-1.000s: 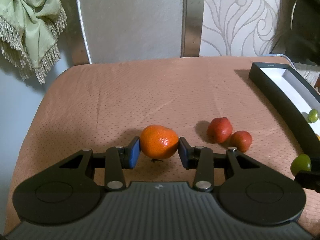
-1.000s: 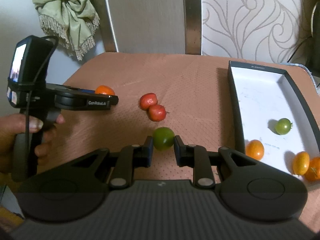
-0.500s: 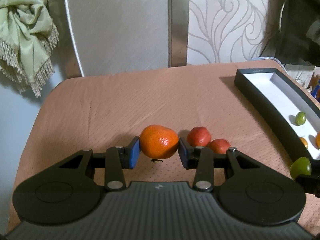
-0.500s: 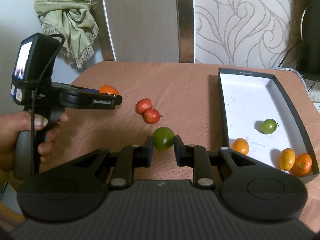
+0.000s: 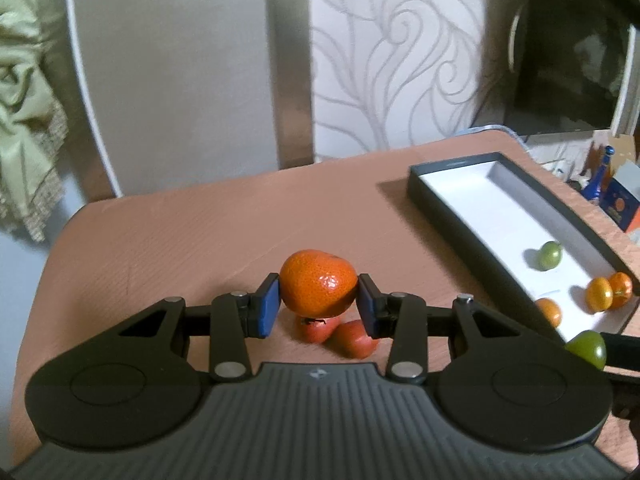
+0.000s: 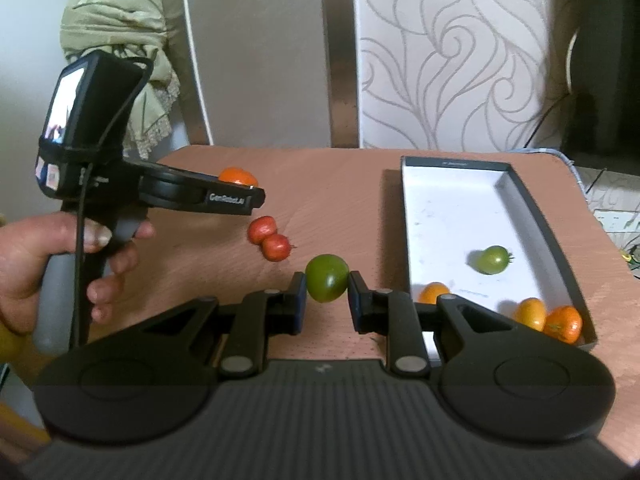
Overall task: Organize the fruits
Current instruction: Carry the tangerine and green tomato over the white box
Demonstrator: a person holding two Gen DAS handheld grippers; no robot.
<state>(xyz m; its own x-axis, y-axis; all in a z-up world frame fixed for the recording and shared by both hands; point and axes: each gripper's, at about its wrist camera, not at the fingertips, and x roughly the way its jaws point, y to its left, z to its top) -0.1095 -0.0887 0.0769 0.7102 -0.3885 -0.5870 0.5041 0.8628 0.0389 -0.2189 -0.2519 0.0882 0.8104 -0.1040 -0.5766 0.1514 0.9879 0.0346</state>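
My left gripper (image 5: 318, 307) is shut on an orange mandarin (image 5: 318, 287) and holds it above the brown table. The same mandarin (image 6: 237, 176) peeks over that gripper in the right wrist view. A green tomato (image 6: 327, 283) is clamped in my right gripper (image 6: 325, 304), which hangs just left of the box. That green tomato (image 5: 586, 348) shows at the right edge of the left wrist view. Two red fruits (image 6: 269, 237) lie together on the table, below the mandarin. The black box with a white floor (image 6: 450, 204) holds a green tomato (image 6: 493, 259) and three small orange fruits (image 6: 548, 319).
A person's hand (image 6: 52, 268) grips the left gripper's handle at the left. A green fringed cloth (image 6: 120, 40) hangs behind the table's far left corner. Small boxes and a blue bottle (image 5: 600, 182) sit past the table's right edge. A wall stands close behind.
Both grippers rose and shifted right toward the box with their fruits still held. The two red fruits now lie beneath the mandarin in the left wrist view.
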